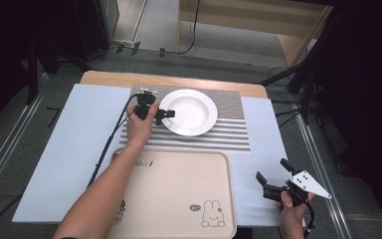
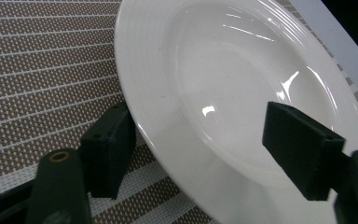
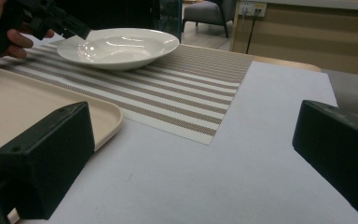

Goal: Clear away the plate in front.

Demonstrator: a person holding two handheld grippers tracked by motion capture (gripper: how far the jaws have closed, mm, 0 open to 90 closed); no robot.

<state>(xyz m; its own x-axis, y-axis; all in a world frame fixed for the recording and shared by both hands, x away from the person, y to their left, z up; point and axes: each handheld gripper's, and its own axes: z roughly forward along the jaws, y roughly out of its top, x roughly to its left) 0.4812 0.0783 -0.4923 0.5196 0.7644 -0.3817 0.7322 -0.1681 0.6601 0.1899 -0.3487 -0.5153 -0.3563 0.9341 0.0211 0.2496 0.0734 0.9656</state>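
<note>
We find the white plate lying flat and right side up on the striped placemat, its hollow facing the ceiling. The plate is round, so it has no long axis and no heading; only its upward-facing bowl gives it a direction. The placemat's stripes run across the table from left to right, and the mat rests on a pale sheet that covers the tabletop. The plate sits toward the left half of the mat, well apart from the beige tray nearer the person.

We see the left gripper at the plate's left rim, pointing to the right across it. In the left gripper view, one jaw stands outside the rim over the mat and the other hangs over the plate's inner slope (the rim passes between them). The jaws stand partly open, and we cannot see either pad pressing on the china.

The right gripper is held over the pale sheet just right of the tray, well apart from the plate. Its jaws stand wide apart with nothing between them.
</note>
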